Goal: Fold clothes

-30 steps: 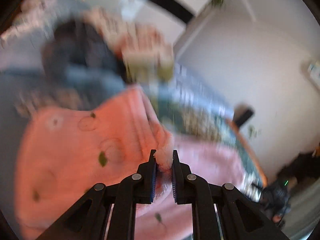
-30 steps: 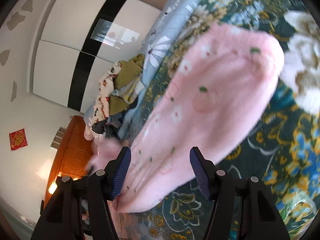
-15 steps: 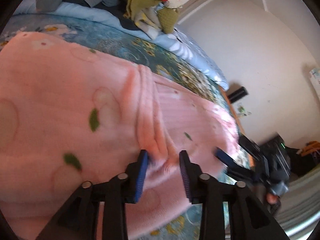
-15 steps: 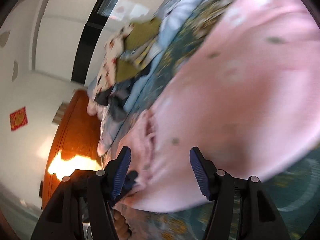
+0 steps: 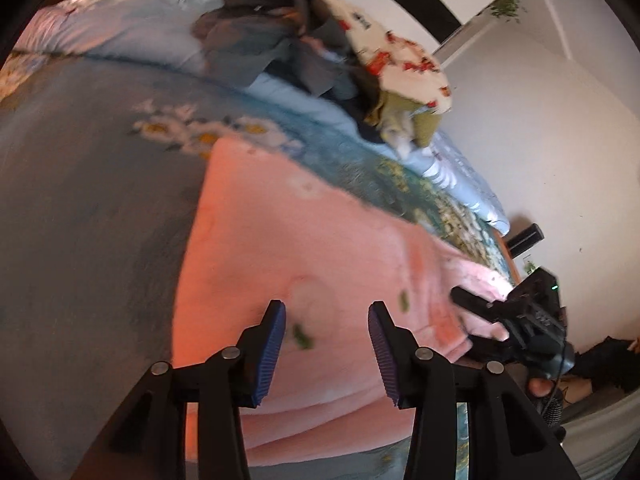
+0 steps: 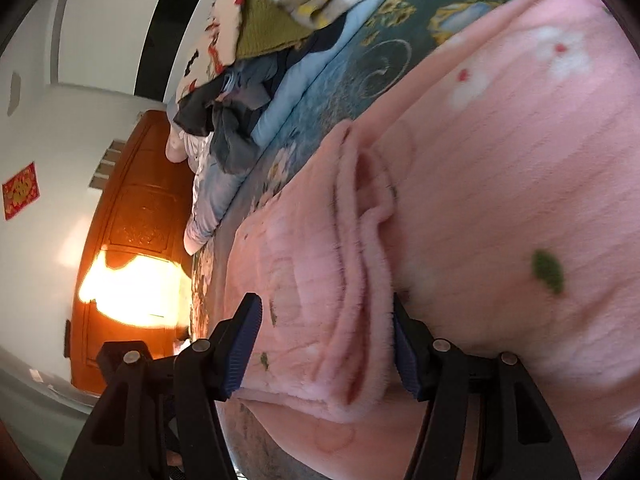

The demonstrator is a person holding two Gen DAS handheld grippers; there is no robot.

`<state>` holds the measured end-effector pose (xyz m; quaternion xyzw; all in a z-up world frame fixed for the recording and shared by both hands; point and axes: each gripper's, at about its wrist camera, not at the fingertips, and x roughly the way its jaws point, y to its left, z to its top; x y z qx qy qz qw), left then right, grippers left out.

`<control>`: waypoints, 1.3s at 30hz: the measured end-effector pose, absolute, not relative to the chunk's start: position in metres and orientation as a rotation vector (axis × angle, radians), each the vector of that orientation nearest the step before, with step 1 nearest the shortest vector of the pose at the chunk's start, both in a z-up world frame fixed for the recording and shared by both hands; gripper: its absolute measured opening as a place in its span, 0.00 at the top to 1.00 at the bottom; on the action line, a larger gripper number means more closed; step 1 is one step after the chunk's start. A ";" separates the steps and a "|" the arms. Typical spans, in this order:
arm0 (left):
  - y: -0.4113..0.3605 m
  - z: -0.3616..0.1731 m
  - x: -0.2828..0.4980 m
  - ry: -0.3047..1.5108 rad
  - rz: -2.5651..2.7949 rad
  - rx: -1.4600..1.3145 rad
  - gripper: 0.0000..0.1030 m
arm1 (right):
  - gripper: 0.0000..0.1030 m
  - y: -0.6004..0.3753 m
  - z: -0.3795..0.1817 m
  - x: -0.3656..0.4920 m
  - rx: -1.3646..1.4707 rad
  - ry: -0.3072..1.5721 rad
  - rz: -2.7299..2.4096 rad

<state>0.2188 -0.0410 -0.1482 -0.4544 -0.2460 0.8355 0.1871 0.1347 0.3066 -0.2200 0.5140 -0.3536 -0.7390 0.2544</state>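
Hovering both claws spread and empty, left gripper (image 5: 327,320) and right gripper (image 6: 326,324), you've got the fluffy pink fleece garment (image 5: 320,248) doubled beside the unfolded clothes pile (image 5: 320,40), which remains.

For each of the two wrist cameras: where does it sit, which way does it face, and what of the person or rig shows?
Left wrist: on the left gripper, open, facing across the pink fleece garment toward the clothes pile; the right gripper shows at right.
Right wrist: on the right gripper, open, straddling the garment's bunched folds, facing the wooden headboard.
Shared: garment, clothes pile, floral bedspread.
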 end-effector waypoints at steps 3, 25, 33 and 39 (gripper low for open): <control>-0.036 -0.150 0.221 -0.663 2.354 -1.286 0.54 | 0.61 0.296 -0.219 0.136 1.438 -0.870 -2.052; 0.046 -0.141 0.199 -0.453 2.272 -1.283 0.50 | 0.48 0.549 -0.166 0.246 1.054 -1.337 -2.628; 0.119 -0.156 0.193 -0.286 2.202 -1.345 0.46 | 0.48 0.650 -0.214 0.251 1.084 -1.703 -2.629; 0.101 -0.147 0.196 -0.375 2.168 -1.353 0.46 | 0.47 0.652 -0.227 0.223 1.033 -1.790 -2.557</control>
